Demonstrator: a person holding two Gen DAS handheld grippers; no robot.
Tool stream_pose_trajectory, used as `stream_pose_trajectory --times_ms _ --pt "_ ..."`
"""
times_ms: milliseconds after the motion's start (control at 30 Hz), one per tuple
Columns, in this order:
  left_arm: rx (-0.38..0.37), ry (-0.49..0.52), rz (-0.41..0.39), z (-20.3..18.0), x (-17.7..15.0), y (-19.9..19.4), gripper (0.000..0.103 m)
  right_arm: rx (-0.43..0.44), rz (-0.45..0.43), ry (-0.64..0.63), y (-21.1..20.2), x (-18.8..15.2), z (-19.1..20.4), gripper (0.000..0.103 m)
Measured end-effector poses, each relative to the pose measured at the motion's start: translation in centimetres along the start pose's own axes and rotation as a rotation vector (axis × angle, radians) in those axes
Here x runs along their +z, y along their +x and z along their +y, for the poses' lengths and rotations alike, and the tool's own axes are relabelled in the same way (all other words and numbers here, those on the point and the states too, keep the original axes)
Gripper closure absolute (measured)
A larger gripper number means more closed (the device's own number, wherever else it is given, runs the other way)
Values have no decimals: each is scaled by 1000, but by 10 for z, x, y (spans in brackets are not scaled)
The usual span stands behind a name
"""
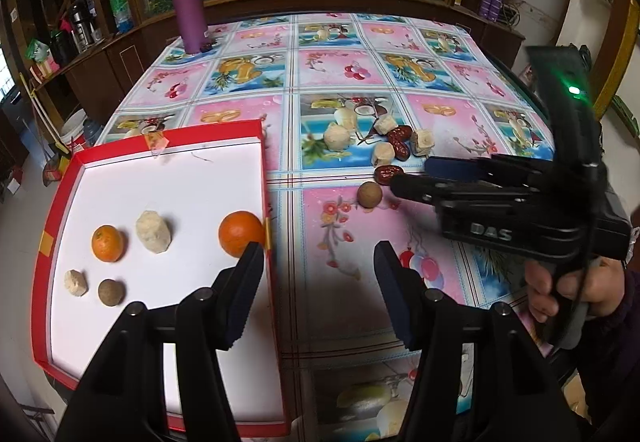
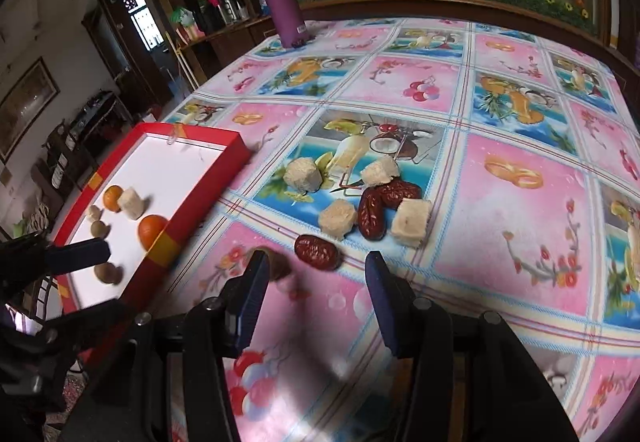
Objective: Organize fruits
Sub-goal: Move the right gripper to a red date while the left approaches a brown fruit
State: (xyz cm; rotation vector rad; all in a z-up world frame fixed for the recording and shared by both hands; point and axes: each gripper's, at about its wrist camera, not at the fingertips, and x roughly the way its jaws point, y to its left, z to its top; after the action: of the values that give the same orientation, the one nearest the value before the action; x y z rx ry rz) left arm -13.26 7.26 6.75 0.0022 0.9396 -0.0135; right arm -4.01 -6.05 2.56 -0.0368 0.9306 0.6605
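Observation:
A red tray with a white floor lies at the table's left. It holds two oranges, pale fruit chunks and brown longans. On the cloth lie more pale chunks, red dates and one brown longan. My left gripper is open and empty over the tray's right rim. My right gripper is open and empty just short of the loose longan and the nearest date; it also shows in the left wrist view.
A purple flask stands at the table's far left corner. A flowered fruit-print cloth covers the table. Wooden cabinets and a painted panel run along the back. The table's right edge is near the right gripper's hand.

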Motion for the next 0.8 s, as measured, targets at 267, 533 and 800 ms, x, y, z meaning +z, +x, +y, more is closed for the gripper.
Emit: stream_pose_trajectory --times_ms 267,533,800 --pt "4 -1 10 -1 4 5 44 -19 23 -26 14 4 5 77" --pt "-19 37 36 -20 18 23 44 -19 -31 36 -19 -8 -21 77" --pt "-32 62 73 -40 36 62 50 -6 -52 99 -34 -17 -43 77"
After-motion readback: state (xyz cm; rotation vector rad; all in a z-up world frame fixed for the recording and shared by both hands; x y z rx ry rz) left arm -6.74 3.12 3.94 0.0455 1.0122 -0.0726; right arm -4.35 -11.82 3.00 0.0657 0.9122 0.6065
